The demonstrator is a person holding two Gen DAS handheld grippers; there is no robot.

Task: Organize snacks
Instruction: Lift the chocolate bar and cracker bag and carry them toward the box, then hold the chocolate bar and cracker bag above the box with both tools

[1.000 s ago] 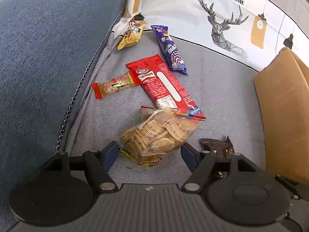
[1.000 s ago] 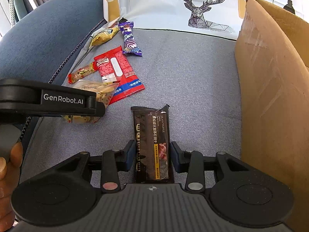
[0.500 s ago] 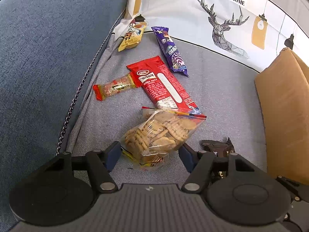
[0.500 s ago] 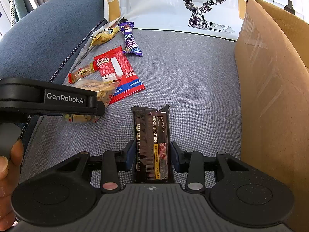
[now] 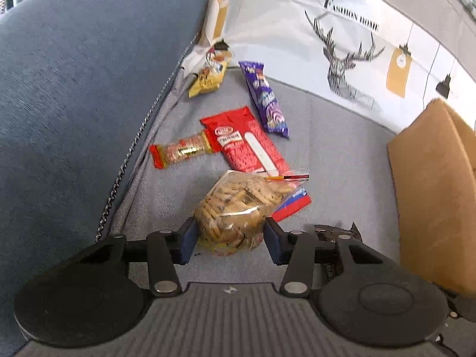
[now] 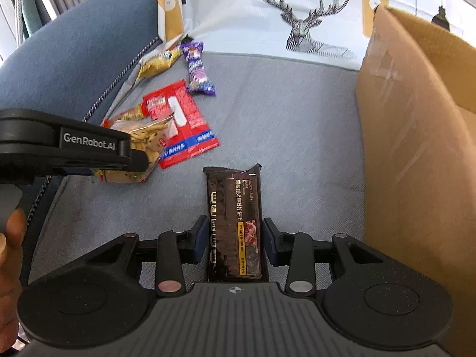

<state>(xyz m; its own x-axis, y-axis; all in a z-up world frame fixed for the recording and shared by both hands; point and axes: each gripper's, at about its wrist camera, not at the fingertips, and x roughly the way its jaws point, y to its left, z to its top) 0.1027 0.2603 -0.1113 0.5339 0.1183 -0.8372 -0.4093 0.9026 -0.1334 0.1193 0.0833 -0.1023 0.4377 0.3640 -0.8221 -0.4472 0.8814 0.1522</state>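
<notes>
My left gripper (image 5: 229, 239) is shut on a clear bag of crackers (image 5: 238, 211) and holds it just above the sofa seat; it also shows in the right wrist view (image 6: 145, 145). My right gripper (image 6: 235, 241) is shut on a dark brown snack pack (image 6: 235, 220), held over the seat. On the seat lie a red pack (image 5: 247, 142), a small red-and-gold bar (image 5: 181, 150), a purple bar (image 5: 264, 101) and a yellow packet (image 5: 208, 78).
A brown cardboard box (image 6: 416, 125) stands at the right, close beside my right gripper; it also shows in the left wrist view (image 5: 431, 184). The blue sofa back (image 5: 74, 104) rises at the left. A white deer-print cushion (image 6: 297, 23) lies at the far end.
My left gripper has closed on the cracker bag and lifted it slightly off the seat. My right gripper keeps its hold on the dark pack and has risen a little.
</notes>
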